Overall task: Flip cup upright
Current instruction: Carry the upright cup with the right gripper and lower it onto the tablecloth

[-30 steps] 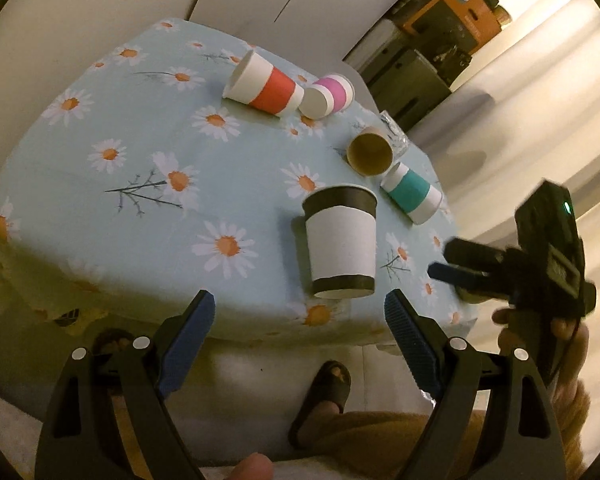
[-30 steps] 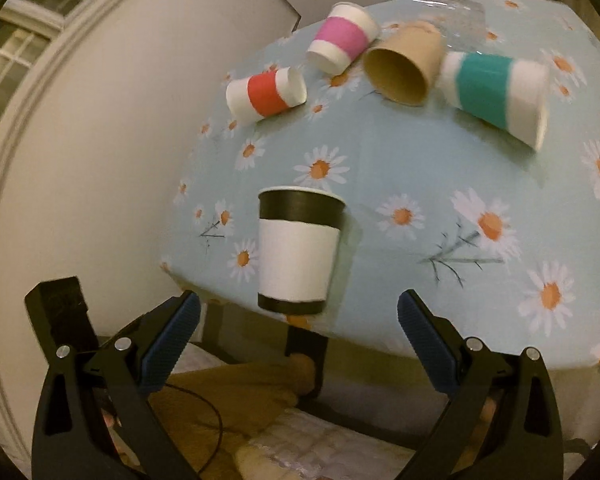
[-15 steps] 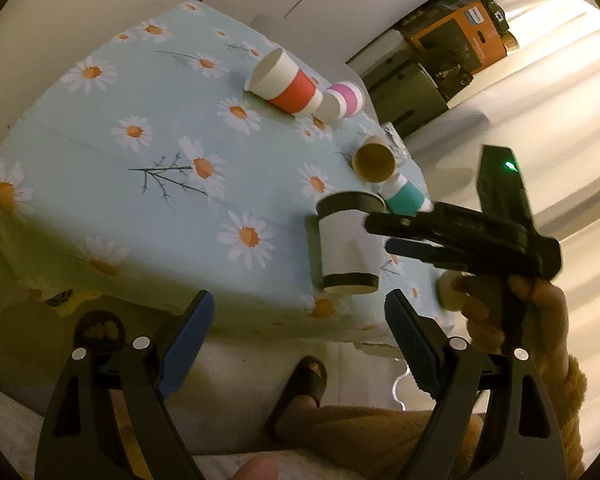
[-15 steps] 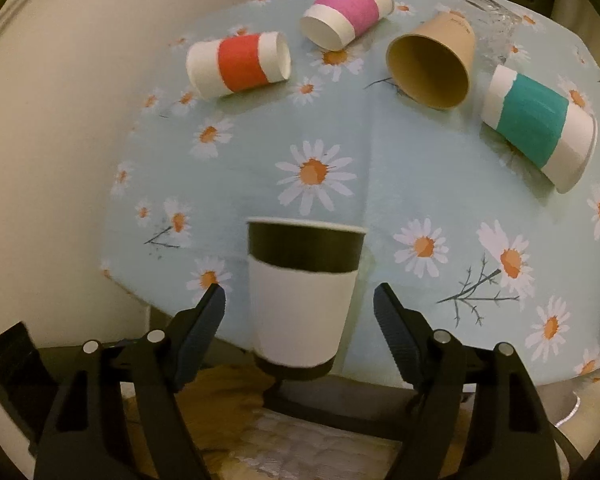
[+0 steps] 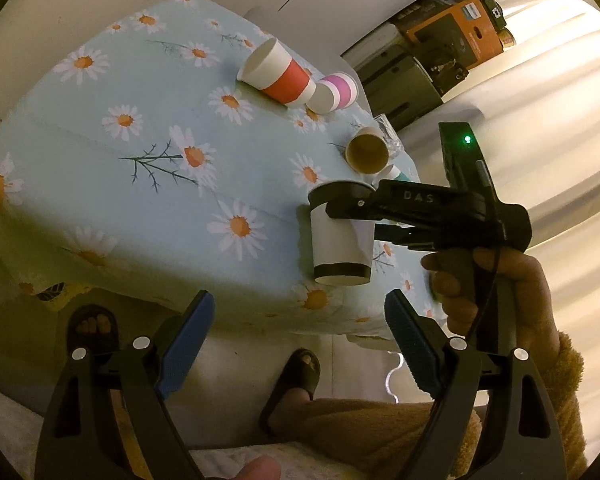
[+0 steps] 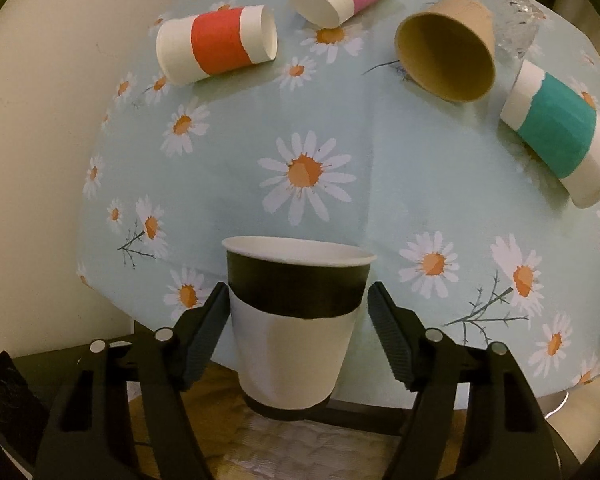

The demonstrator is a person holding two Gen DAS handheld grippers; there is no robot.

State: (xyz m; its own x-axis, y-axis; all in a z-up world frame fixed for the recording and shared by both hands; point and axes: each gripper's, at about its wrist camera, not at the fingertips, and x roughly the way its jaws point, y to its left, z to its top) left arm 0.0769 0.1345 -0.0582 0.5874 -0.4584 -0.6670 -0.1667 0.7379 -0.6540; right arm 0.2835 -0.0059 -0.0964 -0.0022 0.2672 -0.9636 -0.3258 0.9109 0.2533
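Now straddling the black-and-white cup (image 6: 296,320) with the right gripper (image 6: 296,332), pads flanking it, contact unclear; cup upright at the tablecloth (image 6: 380,184) edge. Left gripper (image 5: 300,336) released, hovering below.

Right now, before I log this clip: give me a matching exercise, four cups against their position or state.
Cups:
1. black-and-white cup
2. red-banded cup
3. plain brown cup
4. teal-banded cup

States:
A. on its side, far left of the table
B. on its side at the right, mouth toward the near right edge
C. standing at the near edge, between the right gripper's fingers
D. on its side, dark open mouth facing the camera

Pairs: 1-C, 2-A, 3-D, 4-B
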